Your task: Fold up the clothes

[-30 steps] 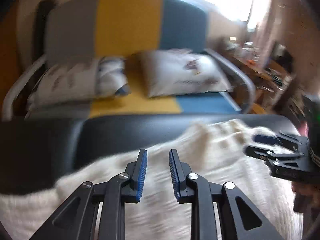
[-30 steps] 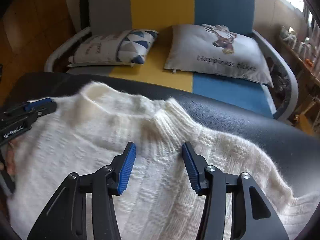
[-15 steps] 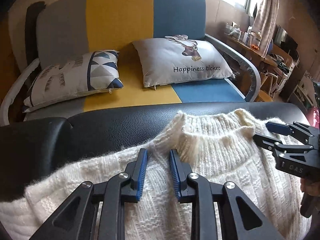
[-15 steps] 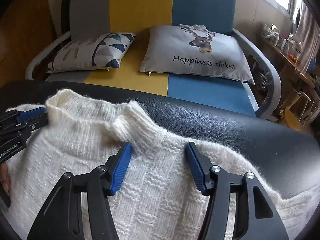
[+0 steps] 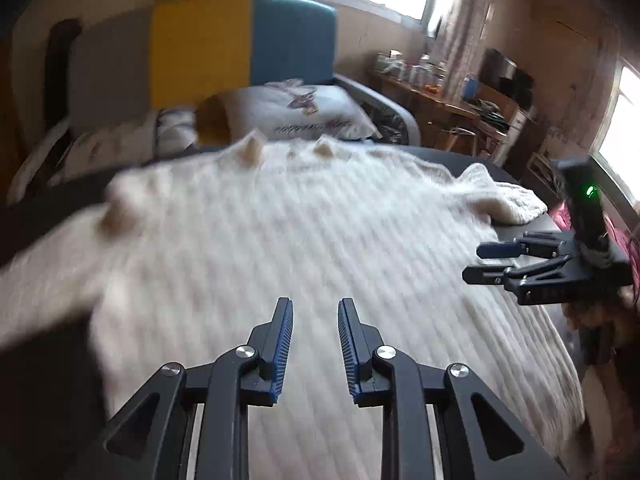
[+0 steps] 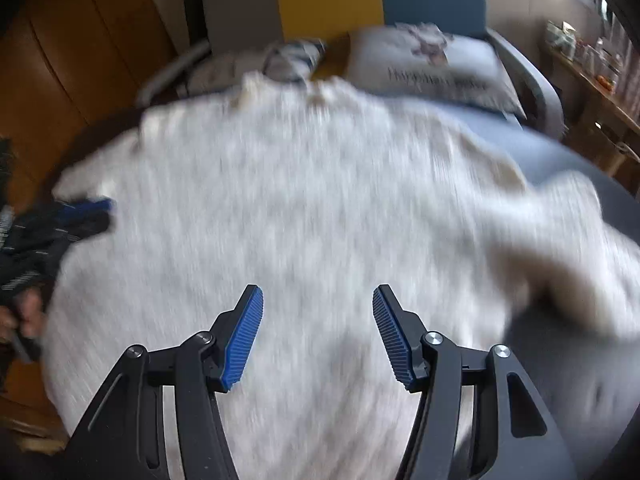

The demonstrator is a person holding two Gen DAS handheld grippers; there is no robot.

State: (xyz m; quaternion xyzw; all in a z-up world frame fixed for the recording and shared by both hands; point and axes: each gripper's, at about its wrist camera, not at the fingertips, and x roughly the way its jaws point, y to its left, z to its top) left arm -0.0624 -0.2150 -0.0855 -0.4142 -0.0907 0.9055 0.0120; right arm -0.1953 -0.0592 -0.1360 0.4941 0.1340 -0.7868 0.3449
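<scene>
The black padded table (image 5: 500,160) carries the work; I see its dark top bare along the far edge and at the far right corner. Beyond that far edge stands a sofa (image 5: 200,48) in grey, yellow and blue panels, with a printed cushion (image 5: 304,112) on its seat. The white knit sweater (image 5: 280,232) lies spread flat over most of the table top, collar toward the far edge, its knit ribs running across in my left view. One sleeve (image 5: 504,200) lies bunched near the far right corner; in my right view that side is too blurred to read. My left gripper (image 5: 314,328) hangs over the sweater's lower body, jaws a narrow gap apart, nothing between the blue pads (image 5: 280,356). My right gripper (image 6: 318,320) also hangs above the knit, jaws moderately wide and empty; from the left view it (image 5: 488,260) sits over the sweater's right edge. Both views are smeared.
</scene>
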